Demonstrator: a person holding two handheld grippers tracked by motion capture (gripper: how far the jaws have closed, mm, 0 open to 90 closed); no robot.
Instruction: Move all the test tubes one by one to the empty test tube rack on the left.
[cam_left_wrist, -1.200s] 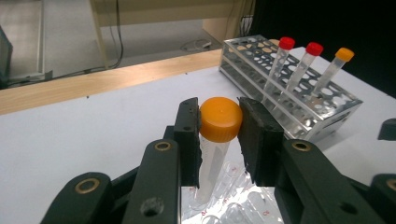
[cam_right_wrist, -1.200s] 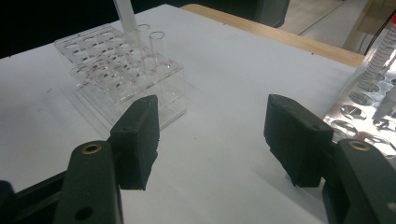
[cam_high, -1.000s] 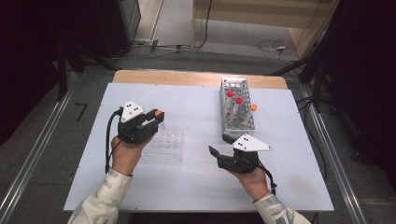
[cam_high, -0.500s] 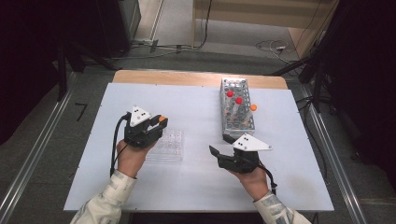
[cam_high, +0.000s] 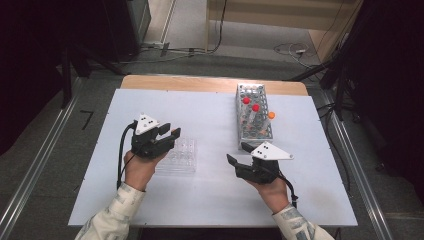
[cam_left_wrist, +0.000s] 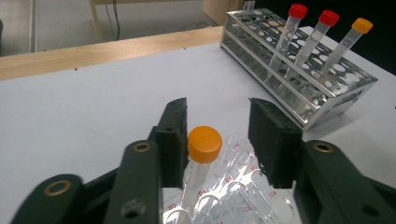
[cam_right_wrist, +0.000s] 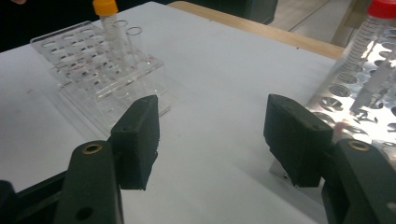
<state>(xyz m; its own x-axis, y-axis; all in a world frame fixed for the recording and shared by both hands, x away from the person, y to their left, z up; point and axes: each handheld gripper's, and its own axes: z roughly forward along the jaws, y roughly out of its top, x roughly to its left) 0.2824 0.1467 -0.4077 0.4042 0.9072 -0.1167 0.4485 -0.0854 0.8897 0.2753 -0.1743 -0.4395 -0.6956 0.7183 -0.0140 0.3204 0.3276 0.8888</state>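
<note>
Drawn back toward the person since a second ago, left gripper (cam_left_wrist: 217, 140) spread, orange-capped tube (cam_left_wrist: 203, 154) standing released between its fingers in the clear rack (cam_high: 176, 156). Placement judged done. Right gripper (cam_right_wrist: 212, 140) likewise spread, empty, metal rack (cam_right_wrist: 369, 93) just beside it.

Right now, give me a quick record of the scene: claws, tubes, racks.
left claw: open, jaws either side of the orange-capped tube
that tube: standing in the clear rack, not gripped
right claw: open, holding nothing, between the two racks
metal rack: holds two red-capped tubes and one orange-capped
table: white top
</note>
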